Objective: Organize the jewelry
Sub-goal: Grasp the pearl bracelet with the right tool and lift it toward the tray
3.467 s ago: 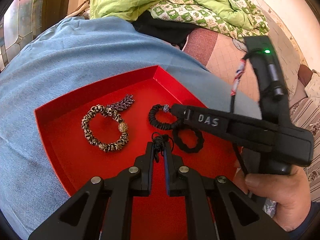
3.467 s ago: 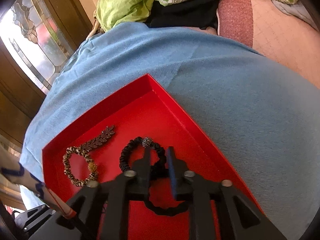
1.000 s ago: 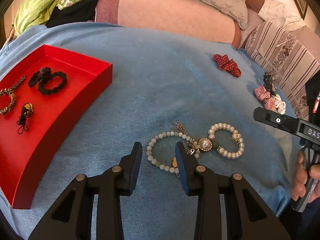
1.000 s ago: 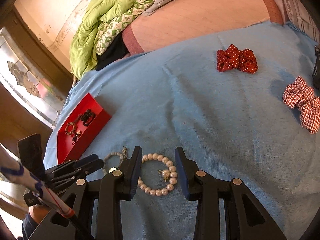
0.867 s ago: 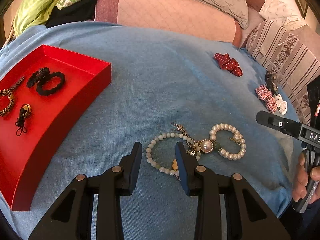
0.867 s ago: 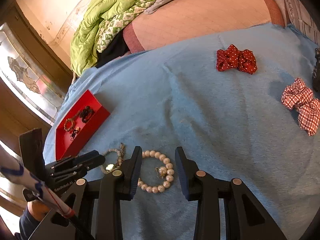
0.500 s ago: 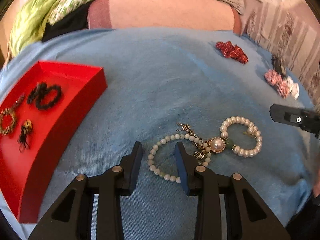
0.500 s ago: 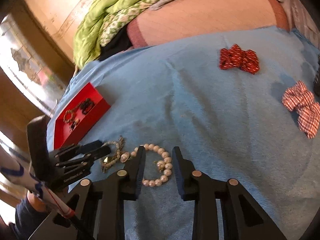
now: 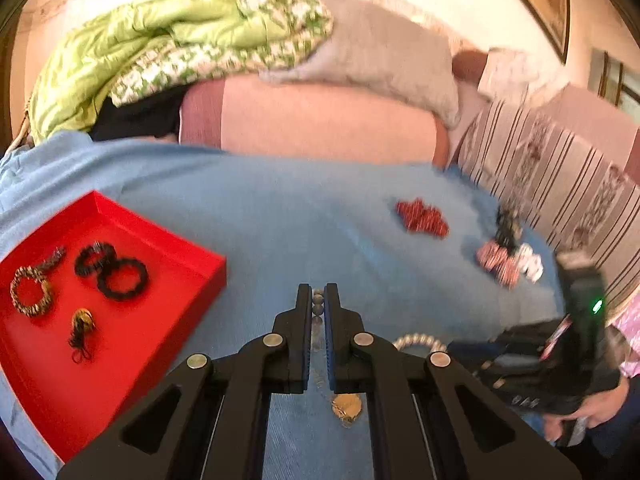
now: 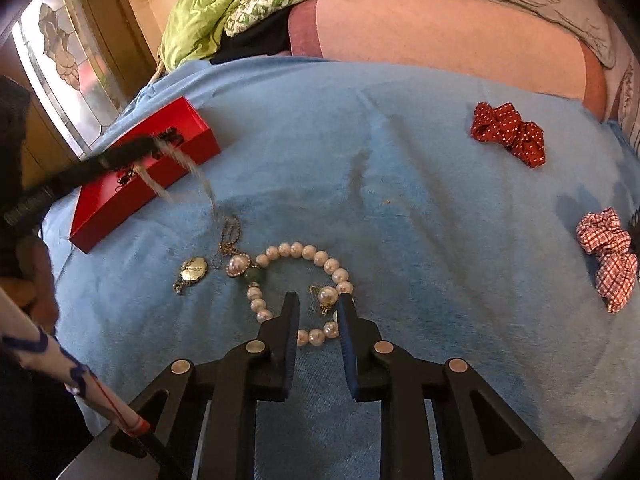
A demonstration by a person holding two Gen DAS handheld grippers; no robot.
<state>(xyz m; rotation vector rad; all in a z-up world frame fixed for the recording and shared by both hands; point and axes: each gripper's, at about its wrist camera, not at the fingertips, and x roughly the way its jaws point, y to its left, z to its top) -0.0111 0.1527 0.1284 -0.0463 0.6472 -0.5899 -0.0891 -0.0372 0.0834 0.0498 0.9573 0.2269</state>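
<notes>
Left gripper [image 9: 318,306] pinches bead bracelet [image 9: 318,309]; jaws nearly together, beads showing in gap. Bracelet lifted off blue blanket [image 9: 300,216], chain and gold pendant [image 9: 347,407] dangling below. Red tray [image 9: 200,276] lies left of left gripper, near, holding hair ties. Judgement: next move is leftward carry over tray wall.

Right gripper [image 10: 318,312] spread, empty, hovering over pearl bracelet [image 10: 304,276] flat on blanket; near arc between fingertips, loop extending ahead. Right gripper nearer pearls.
</notes>
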